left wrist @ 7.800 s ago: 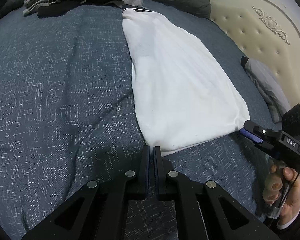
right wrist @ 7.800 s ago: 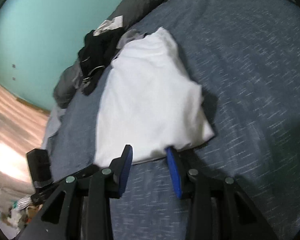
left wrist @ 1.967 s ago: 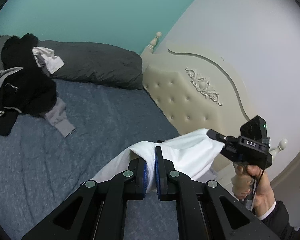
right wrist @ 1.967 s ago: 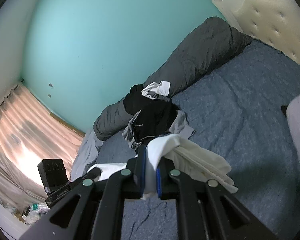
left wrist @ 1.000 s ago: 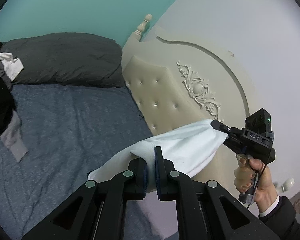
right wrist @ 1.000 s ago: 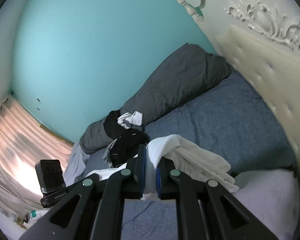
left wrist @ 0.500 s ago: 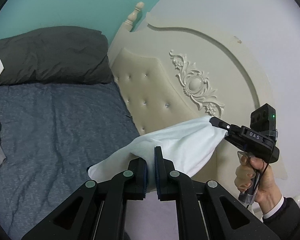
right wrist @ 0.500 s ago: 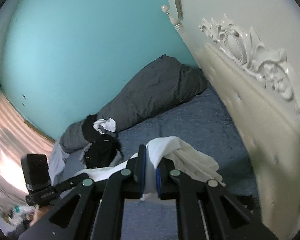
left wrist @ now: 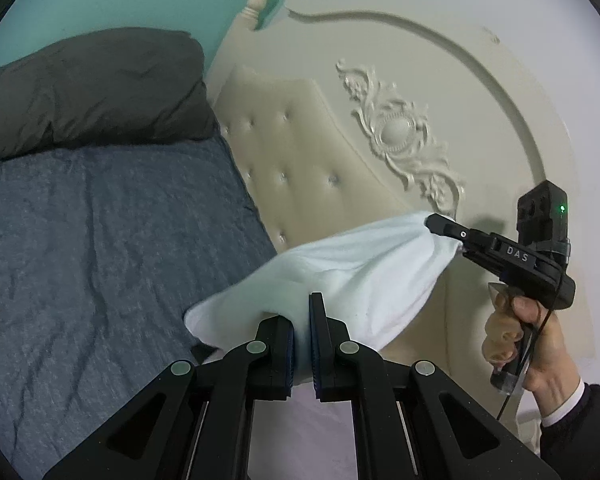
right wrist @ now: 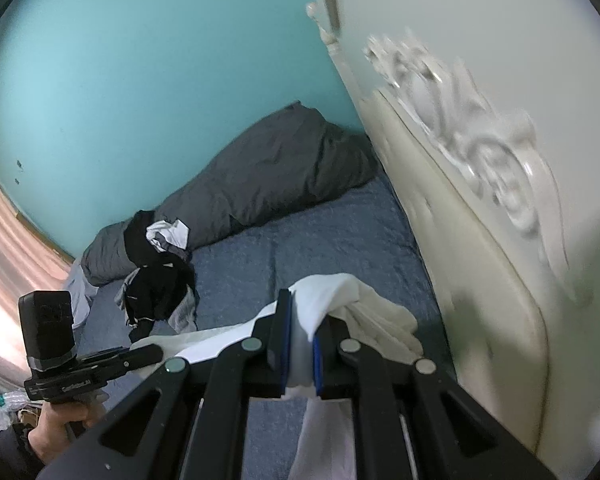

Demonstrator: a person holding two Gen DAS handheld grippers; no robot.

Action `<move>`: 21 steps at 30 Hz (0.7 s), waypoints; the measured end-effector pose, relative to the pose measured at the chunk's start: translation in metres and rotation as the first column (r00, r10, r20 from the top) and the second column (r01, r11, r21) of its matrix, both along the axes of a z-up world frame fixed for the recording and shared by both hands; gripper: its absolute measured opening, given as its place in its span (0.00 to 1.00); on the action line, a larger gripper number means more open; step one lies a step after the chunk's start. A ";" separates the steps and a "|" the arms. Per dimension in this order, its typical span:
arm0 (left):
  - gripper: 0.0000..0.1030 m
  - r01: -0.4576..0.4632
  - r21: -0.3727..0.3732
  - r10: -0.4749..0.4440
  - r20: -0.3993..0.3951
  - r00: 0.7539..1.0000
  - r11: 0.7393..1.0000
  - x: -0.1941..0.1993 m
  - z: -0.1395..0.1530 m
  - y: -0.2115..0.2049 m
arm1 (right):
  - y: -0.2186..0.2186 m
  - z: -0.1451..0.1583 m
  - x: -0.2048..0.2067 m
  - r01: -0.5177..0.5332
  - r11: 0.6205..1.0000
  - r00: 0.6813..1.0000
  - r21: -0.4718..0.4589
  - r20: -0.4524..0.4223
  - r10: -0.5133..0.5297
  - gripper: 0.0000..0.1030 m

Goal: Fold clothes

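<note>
White garment [left wrist: 364, 276] is up in the air right now, slung between your two grippers close to the cream headboard [left wrist: 300, 152], above the head end of the blue bedspread [left wrist: 100, 248]. Left gripper [left wrist: 302, 344] has its jaws pinched down to a narrow gap with a fold of the white cloth stuffed between the blue pads. Right gripper [right wrist: 300, 344] is the same story: jaws nearly closed, a bunch of fabric clamped in them and some hanging below. In the left wrist view you can see the right gripper's tip biting the far corner, with your right hand [left wrist: 528, 344] on the handle.

My read is you're mid-carry with a bundled piece. Whether it's heading to a put-down spot or getting shaken out for another fold, I can't tell from this. Either way, whatever comes next needs both grips kept tight and the two ends held level, otherwise the layers slide apart.

How it looks: soft, thin, plain white, sagging in a hammock shape between the two grips, with several layers visible in the right wrist view. It's bunched, not flat, so I can't judge how neat the fold is.

Off to the side there's a dark clothes pile [right wrist: 156, 272] by the grey duvet [right wrist: 260, 184]
</note>
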State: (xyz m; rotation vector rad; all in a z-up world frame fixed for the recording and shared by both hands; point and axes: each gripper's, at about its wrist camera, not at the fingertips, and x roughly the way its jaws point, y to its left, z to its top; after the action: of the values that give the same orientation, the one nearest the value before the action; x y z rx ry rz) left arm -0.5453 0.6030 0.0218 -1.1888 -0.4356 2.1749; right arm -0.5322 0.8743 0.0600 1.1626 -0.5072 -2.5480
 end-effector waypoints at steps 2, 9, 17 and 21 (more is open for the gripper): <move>0.06 0.018 0.003 -0.018 0.018 1.000 1.000 0.008 -0.008 0.007 | 0.005 -0.009 0.010 -0.002 1.000 1.000 0.014 0.016 0.002 0.08; 0.06 0.103 -0.030 -0.101 0.061 0.993 0.994 0.051 -0.036 0.028 | 0.028 -0.045 0.064 0.009 0.999 0.992 0.050 0.124 -0.015 0.08; 0.06 0.169 -0.067 -0.161 0.114 0.980 0.983 0.126 -0.083 0.042 | 0.032 -0.088 0.141 -0.016 0.998 0.980 0.061 0.200 0.003 0.08; 0.06 0.167 -0.068 -0.156 0.153 0.976 0.984 0.151 -0.112 0.041 | 0.033 -0.117 0.173 -0.004 0.999 0.971 0.049 0.239 -0.008 0.08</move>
State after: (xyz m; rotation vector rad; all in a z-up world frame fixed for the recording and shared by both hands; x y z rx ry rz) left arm -0.3940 0.6435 -0.0905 -1.3857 -0.3035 1.9895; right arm -0.3590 0.9071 -0.0571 1.4990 -0.5032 -2.4469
